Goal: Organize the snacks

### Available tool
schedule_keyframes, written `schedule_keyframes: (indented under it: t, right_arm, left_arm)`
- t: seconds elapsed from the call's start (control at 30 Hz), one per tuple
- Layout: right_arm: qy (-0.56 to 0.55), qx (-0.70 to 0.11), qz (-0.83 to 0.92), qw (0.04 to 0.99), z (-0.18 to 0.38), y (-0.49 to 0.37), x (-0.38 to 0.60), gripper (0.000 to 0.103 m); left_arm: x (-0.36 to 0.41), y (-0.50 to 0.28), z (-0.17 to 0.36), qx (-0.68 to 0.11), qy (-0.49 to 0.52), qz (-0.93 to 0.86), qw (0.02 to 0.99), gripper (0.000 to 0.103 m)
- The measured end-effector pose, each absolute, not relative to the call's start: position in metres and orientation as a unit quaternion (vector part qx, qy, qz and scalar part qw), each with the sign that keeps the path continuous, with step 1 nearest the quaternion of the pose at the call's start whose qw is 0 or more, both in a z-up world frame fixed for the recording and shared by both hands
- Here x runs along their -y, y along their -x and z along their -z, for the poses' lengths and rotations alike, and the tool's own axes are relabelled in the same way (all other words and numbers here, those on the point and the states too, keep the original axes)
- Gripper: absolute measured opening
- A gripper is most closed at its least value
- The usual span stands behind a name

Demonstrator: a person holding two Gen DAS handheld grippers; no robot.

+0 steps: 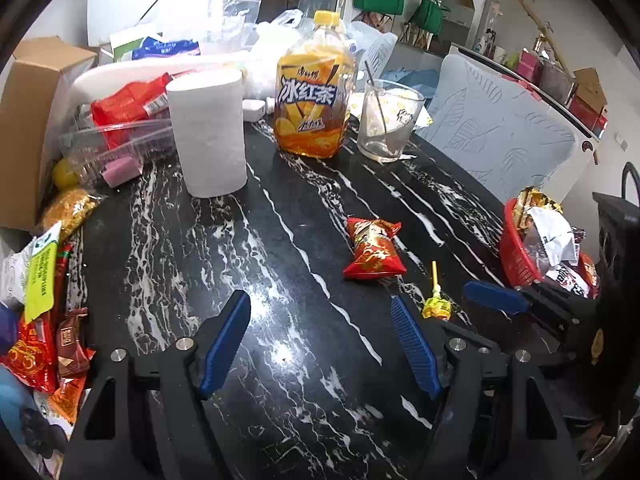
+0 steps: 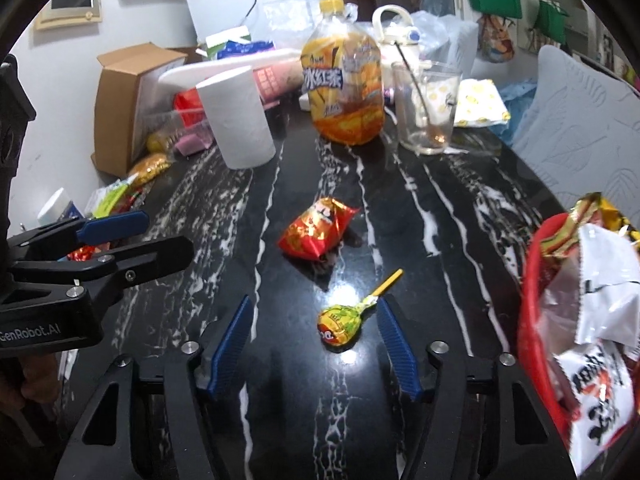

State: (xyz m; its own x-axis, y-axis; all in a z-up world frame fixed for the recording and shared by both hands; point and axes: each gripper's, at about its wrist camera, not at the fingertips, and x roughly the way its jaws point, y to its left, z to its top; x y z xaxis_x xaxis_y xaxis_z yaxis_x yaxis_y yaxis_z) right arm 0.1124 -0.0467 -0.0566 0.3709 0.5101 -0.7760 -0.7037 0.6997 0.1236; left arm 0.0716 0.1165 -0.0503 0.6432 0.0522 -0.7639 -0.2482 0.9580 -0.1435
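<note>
**Both grippers over the table, nothing held**

Left gripper [image 1: 322, 336]: fingers wide apart, only bare black marble table [image 1: 280, 240] between them. Pointing down at the tabletop.

Right gripper [image 2: 316, 344]: fingers apart, pads clear of anything. The yellow lollipop [image 2: 340, 326] lies flat on the table between the fingertips, closer to the right finger, stick angled up and away toward the right. No contact with either pad.

Red snack packet [image 2: 316, 232] lies on the table just beyond the lollipop, well apart from both grippers.

Red basket [image 2: 536, 300] sits at the table's right edge, holding several packets, a white one on top. In the left wrist view the right gripper's blue finger shows just in front of the basket.

More snack packets [image 1: 36, 340] are heaped at the table's left edge.

Back of table: paper roll [image 1: 208, 136], iced tea bottle [image 1: 314, 92], glass [image 1: 390, 120] with a spoon in it, all upright.
</note>
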Motion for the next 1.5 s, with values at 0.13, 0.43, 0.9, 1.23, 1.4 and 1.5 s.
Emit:
schedule_keyframes:
  t: [0.13, 0.43, 0.9, 1.23, 1.4, 1.5]
  right_arm:
    - [0.123, -0.443, -0.373, 0.806, 0.071, -0.119, 0.039, 0.052]
    - [0.130, -0.445, -0.372, 0.804, 0.078, -0.131, 0.038, 0.020]
    - [0.120, -0.453, -0.352, 0.810, 0.078, -0.149, 0.052, 0.020]
    - [0.114, -0.455, -0.349, 0.811, 0.077, -0.149, 0.055, 0.020]
    - [0.111, -0.459, -0.349, 0.809, 0.077, -0.141, 0.059, 0.020]
    - [0.109, -0.462, -0.348, 0.808, 0.077, -0.133, 0.062, 0.020]
  left_arm:
    - [-0.119, -0.080, 0.059, -0.423, 0.124, -0.078, 0.894, 0.072]
    - [-0.116, -0.104, 0.069, -0.433, 0.129, -0.056, 0.890, 0.072]
    - [-0.099, -0.151, 0.086, -0.445, 0.128, -0.007, 0.886, 0.072]
    - [-0.088, -0.151, 0.089, -0.462, 0.099, 0.018, 0.881, 0.018]
    - [-0.087, -0.131, 0.090, -0.474, 0.106, 0.024, 0.874, 0.012]
    - [-0.084, -0.119, 0.091, -0.478, 0.113, 0.030, 0.871, 0.012]
